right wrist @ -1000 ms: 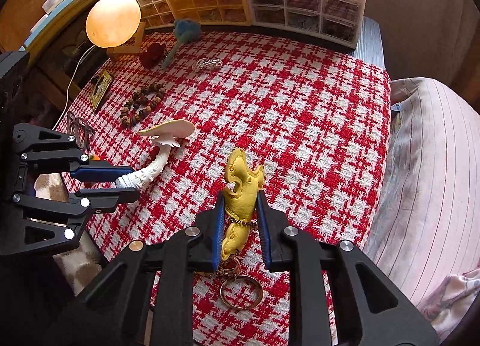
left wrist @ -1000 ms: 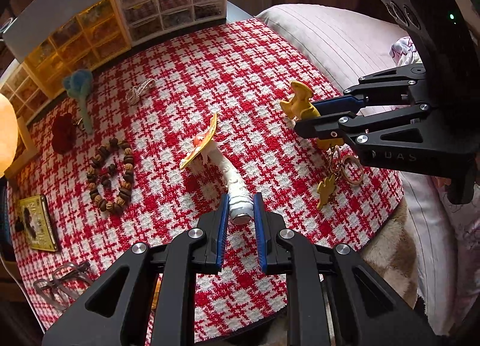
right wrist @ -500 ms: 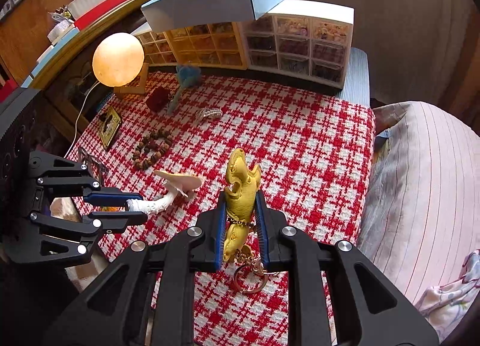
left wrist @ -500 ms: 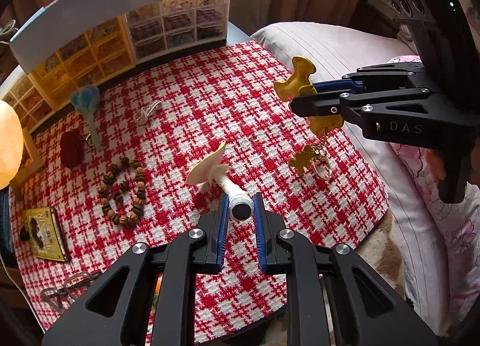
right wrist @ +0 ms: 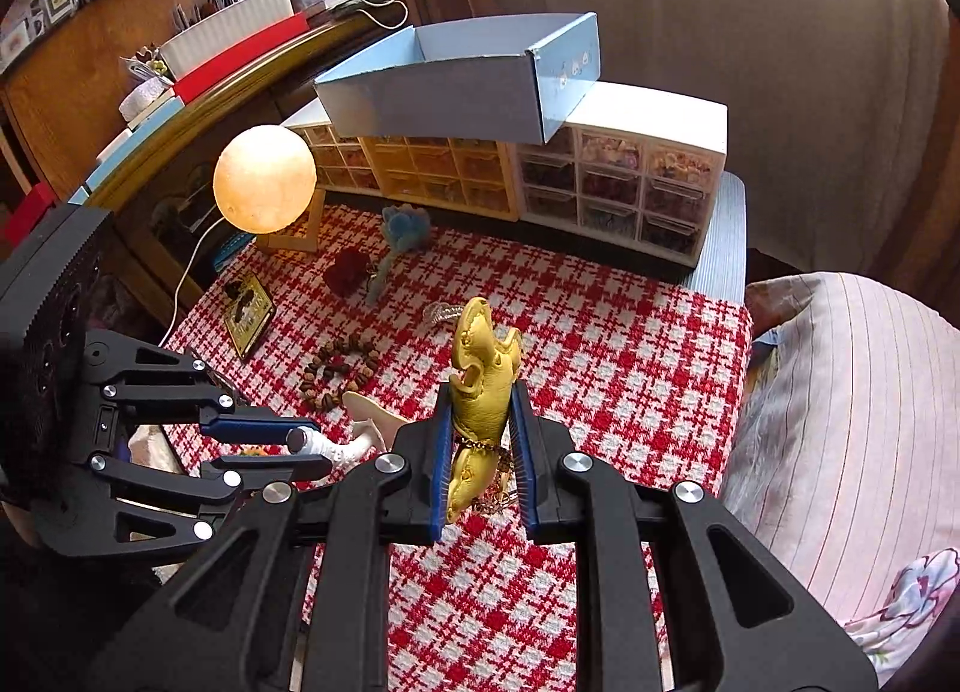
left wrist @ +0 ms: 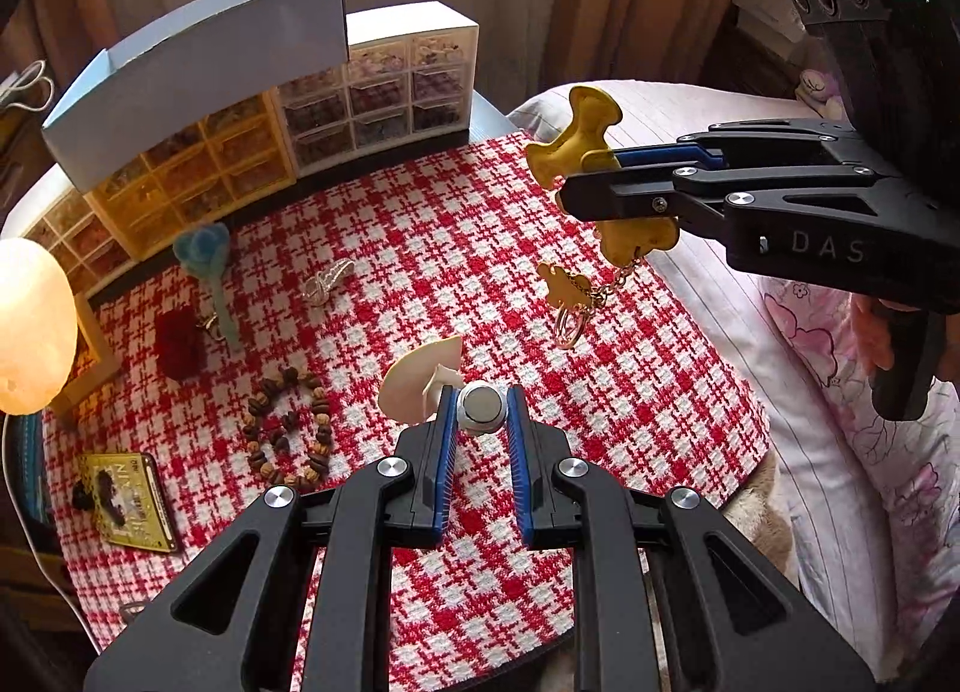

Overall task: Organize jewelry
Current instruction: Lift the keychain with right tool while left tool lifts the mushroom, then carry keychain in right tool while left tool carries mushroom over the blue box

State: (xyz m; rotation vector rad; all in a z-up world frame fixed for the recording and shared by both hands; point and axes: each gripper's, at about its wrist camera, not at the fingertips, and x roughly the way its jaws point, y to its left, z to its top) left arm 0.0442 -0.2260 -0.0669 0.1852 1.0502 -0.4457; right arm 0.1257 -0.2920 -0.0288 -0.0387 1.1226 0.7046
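My left gripper [left wrist: 480,416] is shut on the stem of a white mushroom-shaped piece [left wrist: 420,380] and holds it above the red checked cloth [left wrist: 456,248]. It also shows in the right wrist view [right wrist: 360,440]. My right gripper [right wrist: 480,422] is shut on a gold fish keychain [right wrist: 483,374], lifted off the cloth. In the left wrist view the keychain [left wrist: 582,146] hangs a small gold charm and ring [left wrist: 567,296] on a chain. A long light-blue open box [right wrist: 462,74] sits on top of the drawer cabinets.
Yellow and white drawer cabinets [left wrist: 360,104] line the back. On the cloth lie a brown bead bracelet [left wrist: 288,428], a silver piece [left wrist: 327,281], a blue fuzzy flower [left wrist: 204,254], a dark red pom [left wrist: 177,341] and a small tin [left wrist: 129,500]. A glowing lamp [right wrist: 264,185] stands left; bedding [right wrist: 840,422] lies right.
Both grippers have risen with their loads. The mushroom piece has left the cloth and now points away from the camera. The keychain's charm and ring now hang free.
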